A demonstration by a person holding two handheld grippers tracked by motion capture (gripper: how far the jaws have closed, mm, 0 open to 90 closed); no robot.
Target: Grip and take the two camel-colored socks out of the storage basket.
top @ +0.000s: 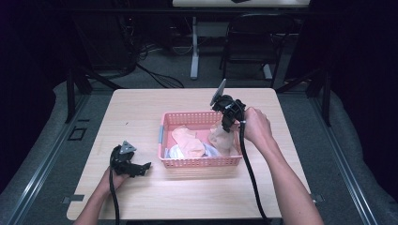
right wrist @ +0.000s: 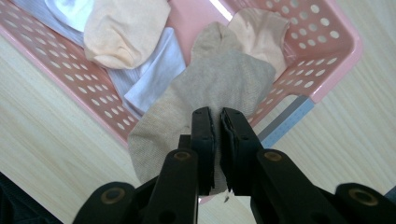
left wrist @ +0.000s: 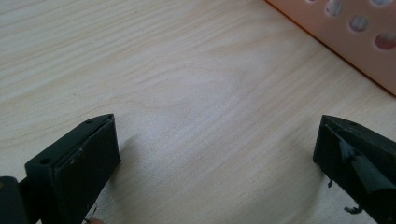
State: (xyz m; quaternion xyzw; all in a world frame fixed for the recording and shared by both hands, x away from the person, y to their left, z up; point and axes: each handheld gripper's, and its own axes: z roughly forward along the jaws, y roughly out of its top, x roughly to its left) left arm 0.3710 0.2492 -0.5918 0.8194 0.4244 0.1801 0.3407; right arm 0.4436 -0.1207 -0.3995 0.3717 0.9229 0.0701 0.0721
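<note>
**Right gripper lifts a beige sock over a pink basket while the left gripper rests open on the table**

A person sits at a pale wooden table (top: 141,112) holding a black two-jaw gripper in each hand. The right gripper (right wrist: 215,126) is raised above the far right corner of a pink perforated plastic basket (right wrist: 322,51). Its jaws are closed almost together, pinching the edge of a beige-grey knitted sock (right wrist: 219,84), which hangs down from the jaw tips into the basket. In the high view the same sock (top: 222,139) droops below the right gripper (top: 228,123), its lower end inside the basket (top: 202,162).

Beyond the jaw tips, inside the basket, lies a peach-coloured sock (right wrist: 123,30), and between it and the held sock sits a white and pale lilac folded cloth (right wrist: 152,77). Another peach piece (right wrist: 261,32) lies just behind the held sock, possibly a second sock, though its shape is partly hidden.

The left gripper (top: 141,168) rests low on the table, apart from the basket's near left corner. Its jaws stand wide open with only bare wood grain between them, gripping nothing. The basket wall (left wrist: 345,42) sits ahead and to the right of the right-hand jaw
</note>
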